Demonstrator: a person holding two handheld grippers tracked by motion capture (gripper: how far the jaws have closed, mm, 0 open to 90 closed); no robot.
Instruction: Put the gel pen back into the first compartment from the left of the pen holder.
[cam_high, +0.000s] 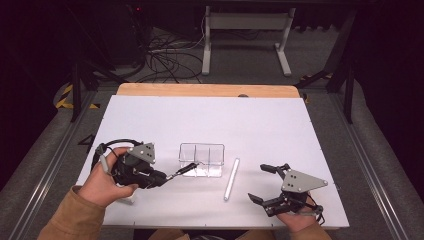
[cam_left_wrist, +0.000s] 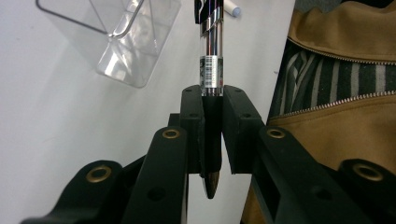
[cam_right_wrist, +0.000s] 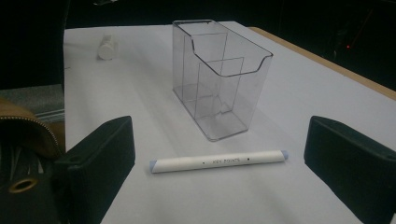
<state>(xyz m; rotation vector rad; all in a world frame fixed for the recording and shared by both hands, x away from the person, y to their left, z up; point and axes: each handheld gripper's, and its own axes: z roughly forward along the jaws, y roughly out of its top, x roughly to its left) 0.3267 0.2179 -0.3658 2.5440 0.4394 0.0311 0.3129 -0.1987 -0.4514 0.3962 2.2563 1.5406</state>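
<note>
One white counter (cam_high: 210, 120) carries one clear three-compartment holder (cam_high: 201, 160), one white marker (cam_high: 231, 178) just beside it. Left hand-held gripper (cam_high: 167, 177) clamps one pen (cam_high: 187, 169), tip at the holder's rim. Right hand-held gripper (cam_high: 259, 182) gapes wide, holding nothing.

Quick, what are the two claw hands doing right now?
Left gripper: closed on a black and silver pen.
Right gripper: open, holding nothing; white marker lies on the table.

Overhead light falls bright on the white table top (cam_high: 260, 120) while the surrounding room stays dark. The clear plastic compartment box (cam_right_wrist: 217, 77) catches soft glints. Nearby black jaws look slightly blurred.
</note>
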